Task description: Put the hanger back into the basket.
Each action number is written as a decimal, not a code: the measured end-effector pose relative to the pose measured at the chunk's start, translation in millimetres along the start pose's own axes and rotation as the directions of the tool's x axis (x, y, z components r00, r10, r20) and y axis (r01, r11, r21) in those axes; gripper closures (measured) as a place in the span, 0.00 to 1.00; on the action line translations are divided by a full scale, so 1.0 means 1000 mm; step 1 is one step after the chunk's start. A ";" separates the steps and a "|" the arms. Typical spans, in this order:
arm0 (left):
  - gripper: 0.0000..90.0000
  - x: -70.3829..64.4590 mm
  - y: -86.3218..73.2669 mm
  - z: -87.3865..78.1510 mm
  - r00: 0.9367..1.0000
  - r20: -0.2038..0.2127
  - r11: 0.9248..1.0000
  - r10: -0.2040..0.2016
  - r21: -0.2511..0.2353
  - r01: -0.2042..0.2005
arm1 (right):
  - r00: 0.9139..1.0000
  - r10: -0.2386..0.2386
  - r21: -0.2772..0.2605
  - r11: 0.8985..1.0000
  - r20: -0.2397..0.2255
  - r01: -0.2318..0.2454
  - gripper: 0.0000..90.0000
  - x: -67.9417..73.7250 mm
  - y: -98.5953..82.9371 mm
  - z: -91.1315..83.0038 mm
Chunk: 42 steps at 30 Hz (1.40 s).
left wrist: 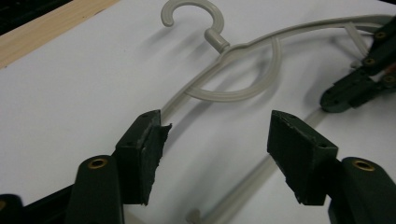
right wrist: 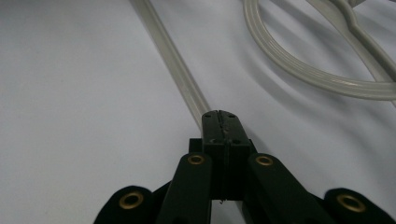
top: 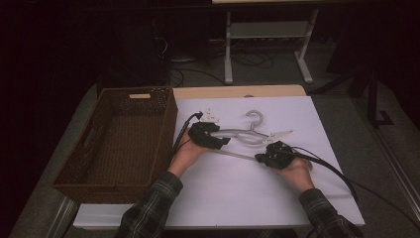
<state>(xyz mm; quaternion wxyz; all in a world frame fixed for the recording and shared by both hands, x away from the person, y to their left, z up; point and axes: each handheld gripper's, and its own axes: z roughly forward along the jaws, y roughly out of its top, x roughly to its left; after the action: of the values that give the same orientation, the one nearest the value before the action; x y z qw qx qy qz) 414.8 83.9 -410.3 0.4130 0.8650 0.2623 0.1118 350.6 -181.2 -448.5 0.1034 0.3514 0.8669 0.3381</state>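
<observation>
Nearest me, my two plaid sleeves come up over the white sheet [top: 277,198] that covers the table. My right gripper [top: 271,157] sits low on the sheet with its jaws pressed together on the lower bar of the grey plastic hanger [top: 247,135]; in the right gripper view the bar runs straight out from the closed tips [right wrist: 220,122]. My left gripper [top: 210,134] hovers a little farther in with its jaws spread wide, and in the left gripper view its pads [left wrist: 152,147] frame the hanger's arm and bottom bar without touching either. The hanger lies flat mid-table, hook [left wrist: 196,16] pointing away from me. To the left stands a brown wicker basket [top: 163,129]. Beyond the table's wooden edge are white frame legs [top: 229,49] and floor cables.
</observation>
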 end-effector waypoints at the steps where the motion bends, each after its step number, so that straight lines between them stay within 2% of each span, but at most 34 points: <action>1: 0.42 0.003 0.002 0.004 1.000 -0.001 1.000 0.008 0.011 -0.008 | 1.000 0.002 0.002 1.000 -0.001 -0.002 1.00 0.000 0.000 0.000; 5: 0.48 0.012 0.007 0.021 0.999 -0.007 0.998 0.052 0.048 -0.051 | 1.000 0.001 0.003 1.000 -0.004 -0.001 1.00 0.000 0.000 0.000; 8: 0.54 0.021 0.008 0.035 0.997 -0.016 0.994 0.071 0.088 -0.069 | 1.000 0.001 0.004 1.000 -0.005 -0.001 1.00 -0.001 0.000 0.000; 13: 0.60 0.026 0.007 0.043 0.996 -0.021 0.990 0.086 0.114 -0.083 | 1.000 -0.001 0.004 1.000 -0.010 0.001 1.00 -0.001 0.000 0.000; 17: 0.63 0.025 0.008 0.050 0.993 -0.010 0.984 0.117 0.139 -0.115 | 1.000 -0.003 0.003 1.000 -0.011 0.003 1.00 -0.002 0.000 0.000; 24: 0.69 0.023 0.011 0.063 0.986 -0.026 0.972 0.165 0.176 -0.158 | 1.000 -0.002 0.003 1.000 -0.010 0.002 1.00 -0.001 0.000 0.000; 37: 0.73 0.023 0.011 0.068 0.981 -0.030 0.964 0.191 0.192 -0.182 | 1.000 0.000 -0.002 1.000 -0.011 0.000 1.00 -0.002 0.000 0.000; 42: 0.74 0.021 0.012 0.066 0.977 -0.032 0.961 0.211 0.192 -0.201 | 1.000 0.000 -0.001 1.000 -0.011 0.000 1.00 -0.002 0.000 0.000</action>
<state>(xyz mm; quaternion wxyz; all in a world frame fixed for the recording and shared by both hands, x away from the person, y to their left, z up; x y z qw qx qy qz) 464.1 45.5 -443.3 0.3089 0.9193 0.1911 0.1515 351.9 -182.5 -448.5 0.0987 0.3494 0.8673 0.3406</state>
